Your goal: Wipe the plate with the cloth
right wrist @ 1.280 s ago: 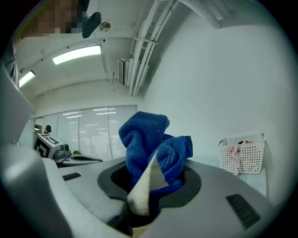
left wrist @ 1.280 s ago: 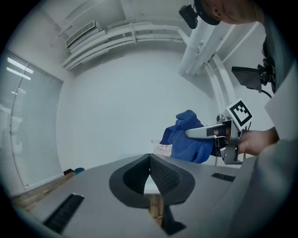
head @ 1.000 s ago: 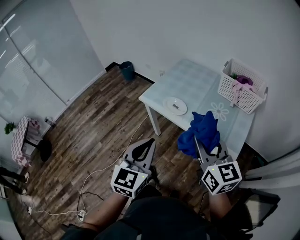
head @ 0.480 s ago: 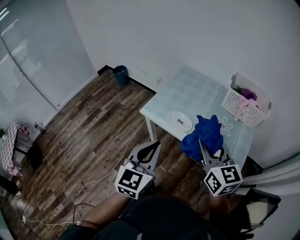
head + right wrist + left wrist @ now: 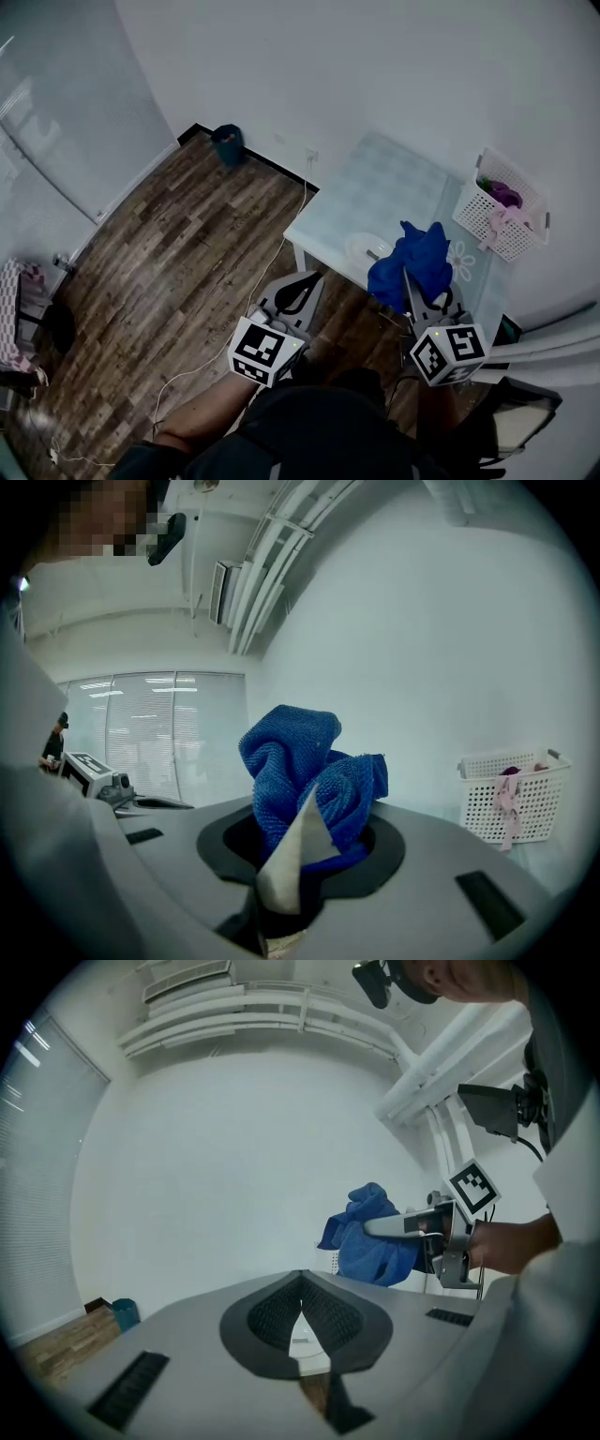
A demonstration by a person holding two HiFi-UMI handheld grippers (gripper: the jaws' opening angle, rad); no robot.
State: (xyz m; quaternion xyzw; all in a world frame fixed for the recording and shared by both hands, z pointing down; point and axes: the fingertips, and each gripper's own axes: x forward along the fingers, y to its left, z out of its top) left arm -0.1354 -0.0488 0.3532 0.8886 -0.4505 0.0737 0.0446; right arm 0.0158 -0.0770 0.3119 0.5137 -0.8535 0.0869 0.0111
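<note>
Pale table (image 5: 375, 183), crumpled blue cloth (image 5: 427, 251) bunched in right hand-held gripper (image 5: 407, 275)

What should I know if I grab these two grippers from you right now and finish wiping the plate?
Left gripper: shut, nothing in it.
Right gripper: shut on the blue cloth, which is bunched up and held in the air.
Plate: on the pale table, near its front edge, partly hidden behind the cloth in the head view. A white basket stands at the table's right end.
Done: the cloth is picked up.
Left: bring the cloth down onto the plate and wipe; it is not on the plate yet.
</note>
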